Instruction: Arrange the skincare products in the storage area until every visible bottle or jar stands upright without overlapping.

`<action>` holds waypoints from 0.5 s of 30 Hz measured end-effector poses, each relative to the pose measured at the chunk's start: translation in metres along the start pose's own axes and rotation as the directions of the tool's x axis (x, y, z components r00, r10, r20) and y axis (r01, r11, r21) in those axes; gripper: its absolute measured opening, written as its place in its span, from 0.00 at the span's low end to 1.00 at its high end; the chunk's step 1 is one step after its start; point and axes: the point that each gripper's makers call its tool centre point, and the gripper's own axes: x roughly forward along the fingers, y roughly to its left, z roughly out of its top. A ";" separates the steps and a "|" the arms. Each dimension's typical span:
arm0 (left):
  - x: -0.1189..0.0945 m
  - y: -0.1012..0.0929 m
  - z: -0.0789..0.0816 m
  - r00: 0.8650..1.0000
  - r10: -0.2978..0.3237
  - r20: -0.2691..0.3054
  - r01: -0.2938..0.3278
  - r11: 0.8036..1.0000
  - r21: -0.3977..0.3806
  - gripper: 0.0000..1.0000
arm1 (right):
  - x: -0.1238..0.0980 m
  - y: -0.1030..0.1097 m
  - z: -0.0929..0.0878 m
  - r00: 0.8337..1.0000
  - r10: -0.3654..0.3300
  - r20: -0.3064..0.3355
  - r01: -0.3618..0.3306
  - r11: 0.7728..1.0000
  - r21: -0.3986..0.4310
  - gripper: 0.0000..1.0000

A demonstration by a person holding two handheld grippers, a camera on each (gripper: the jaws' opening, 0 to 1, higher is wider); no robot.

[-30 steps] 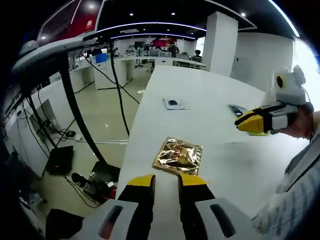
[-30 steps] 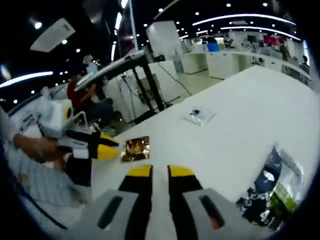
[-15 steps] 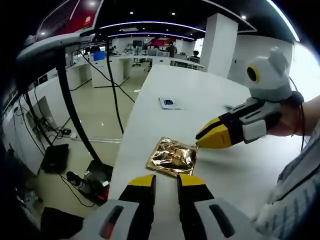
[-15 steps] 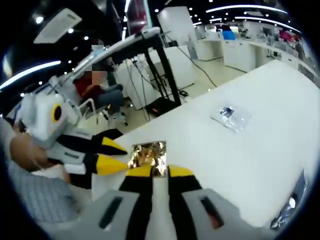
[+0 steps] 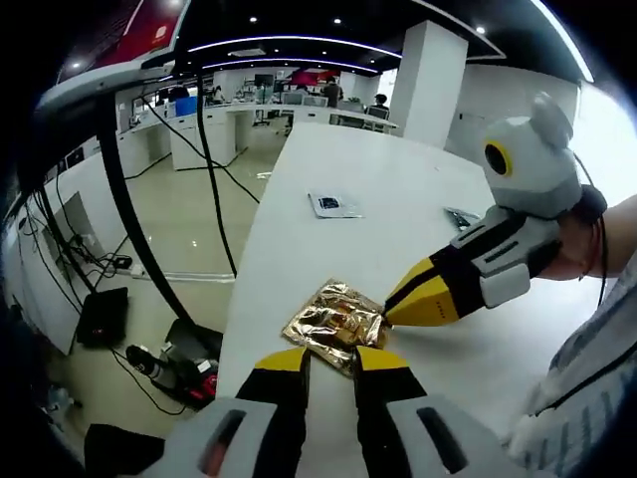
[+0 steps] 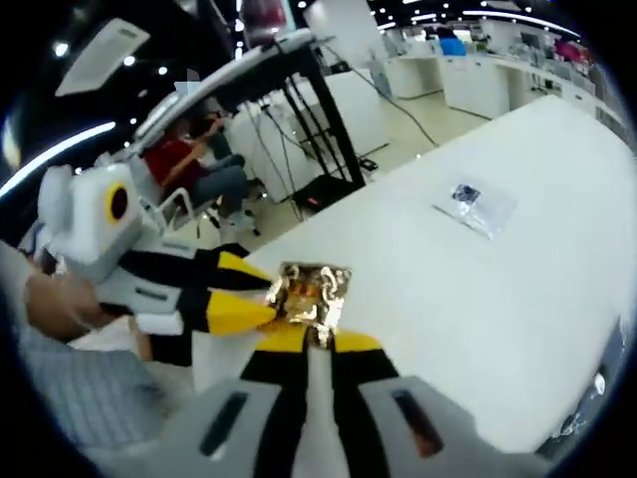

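Both grippers closed in on the gold foil sachet.

The gold foil sachet lay flat near the white table's edge. The left gripper held its fingers narrowly apart, empty, just short of it. The right gripper touched its edge; whether its fingers gripped I cannot tell. A good pickup probably needs 1 gripper pinning while the other slides under an edge.

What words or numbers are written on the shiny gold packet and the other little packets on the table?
None can be read.
Gold foil packet: print too crumpled and blurred.
Small clear sachet: dark label, too small.
Dark packet at the table's far edge: too small.
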 end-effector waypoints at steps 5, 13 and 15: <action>0.005 -0.001 0.006 1.000 -0.023 -0.015 0.024 1.000 0.008 0.18 | 0.000 0.014 -0.009 0.999 0.026 -0.023 -0.026 1.000 -0.002 0.07; 0.011 -0.009 0.013 0.996 -0.062 -0.057 0.065 0.996 0.056 0.20 | 0.003 0.038 -0.021 0.996 0.068 -0.055 -0.073 0.993 -0.088 0.07; 0.011 -0.010 0.013 0.995 -0.069 -0.066 0.073 0.996 0.060 0.22 | 0.003 0.041 -0.023 0.995 0.078 -0.061 -0.084 0.990 -0.111 0.07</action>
